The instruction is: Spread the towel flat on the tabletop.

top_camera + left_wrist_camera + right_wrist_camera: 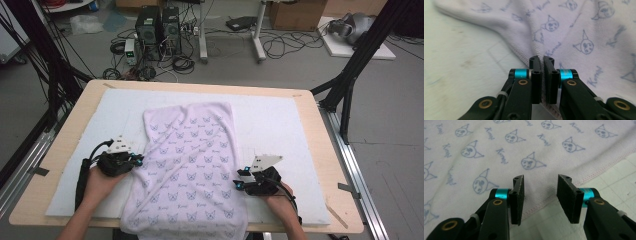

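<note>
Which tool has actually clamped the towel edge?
The left tool: its jaws are shut on the towel hem. The right tool stands open, the hem lying between its jaws with neither pad pressing on it.

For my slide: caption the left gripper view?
Left gripper shut on the hemmed edge of a cat-print towel.

From above your side of the table [60, 150] you look forward and down. Each gripper camera sits low, close along its jaws. All three views share the printed towel [192, 150] [584, 30] [499, 150].
</note>
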Motion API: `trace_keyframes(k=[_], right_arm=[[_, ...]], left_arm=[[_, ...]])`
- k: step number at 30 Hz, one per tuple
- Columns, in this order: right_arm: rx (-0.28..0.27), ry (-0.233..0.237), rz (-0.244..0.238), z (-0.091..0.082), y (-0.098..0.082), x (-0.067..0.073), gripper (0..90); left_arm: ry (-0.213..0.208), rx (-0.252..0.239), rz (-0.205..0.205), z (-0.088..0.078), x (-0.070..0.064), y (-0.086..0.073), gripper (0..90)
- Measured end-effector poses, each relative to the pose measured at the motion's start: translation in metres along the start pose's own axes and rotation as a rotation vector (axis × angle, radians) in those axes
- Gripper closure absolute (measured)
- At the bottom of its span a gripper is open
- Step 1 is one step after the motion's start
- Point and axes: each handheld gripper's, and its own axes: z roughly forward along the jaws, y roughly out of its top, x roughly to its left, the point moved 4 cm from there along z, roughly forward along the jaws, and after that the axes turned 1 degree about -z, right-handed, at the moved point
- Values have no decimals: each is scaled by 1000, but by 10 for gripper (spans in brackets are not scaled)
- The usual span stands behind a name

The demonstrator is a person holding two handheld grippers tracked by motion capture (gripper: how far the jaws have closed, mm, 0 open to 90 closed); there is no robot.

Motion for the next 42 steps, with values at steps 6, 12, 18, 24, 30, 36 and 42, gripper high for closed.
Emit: trace_keyframes(k=[6,12,18,24,30,36,42], right_arm=[[-3,1,1,0,0,0,566],[-31,8,-4,-4,5,2,572],[-7,30,-24,-6,1,9,580],[-14,80,-65,-15,-4,20,646],[25,86,-72,-8,-6,21,660],[19,88,-51,-8,-7,20,775],[27,100,-51,-9,-7,22,870]], left_arm=[[29,-7,-38,-10,8,-6,674],[-10,-45,-36,-11,2,-2,564],[-32,-51,-12,-22,-5,-8,537],[-121,-56,57,-38,-22,-24,618],[-197,39,109,-24,-36,-36,620],[-197,25,102,-22,-37,-35,813],[-175,41,131,-25,-40,-35,881]])
